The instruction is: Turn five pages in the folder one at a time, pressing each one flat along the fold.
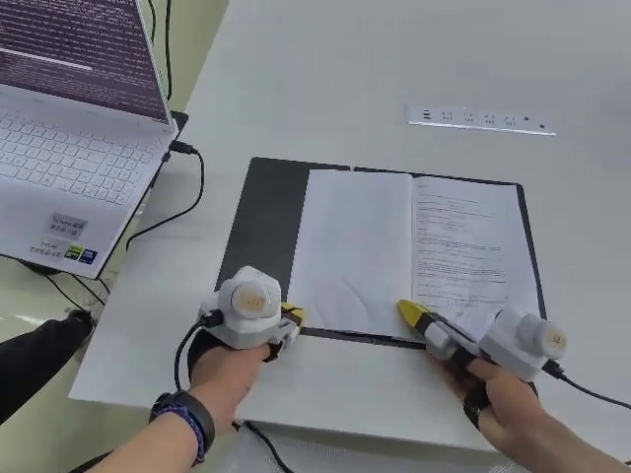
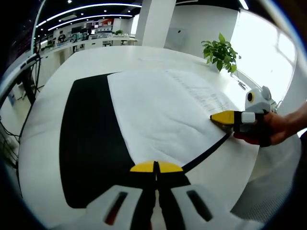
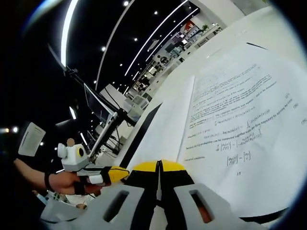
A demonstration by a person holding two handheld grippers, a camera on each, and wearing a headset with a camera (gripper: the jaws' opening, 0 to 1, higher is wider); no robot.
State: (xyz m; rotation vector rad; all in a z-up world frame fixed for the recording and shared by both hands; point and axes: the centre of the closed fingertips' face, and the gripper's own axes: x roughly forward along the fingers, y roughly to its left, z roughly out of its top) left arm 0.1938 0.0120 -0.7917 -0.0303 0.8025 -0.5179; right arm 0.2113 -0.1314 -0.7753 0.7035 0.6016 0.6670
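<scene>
both tongs are clenched on nothing: left gripper (image 1: 293,315) at the near edge of the open flat black folder (image 1: 264,222), right gripper (image 1: 410,311) at the fold's foot. best to run its tips firmly up the fold, holding the blank white sheet (image 1: 355,246) flat.

The head view is bright and even, lit from overhead, and the white bench (image 1: 394,59) carries only faint, soft shadows. In the left gripper view a window (image 2: 268,48) at the right burns out to white, and straight lines bow toward the edges. The right gripper view is dim on its left, with ceiling light strips (image 3: 69,24) glaring. Print on the page (image 3: 240,120) reads sharp, while the background is soft.
</scene>
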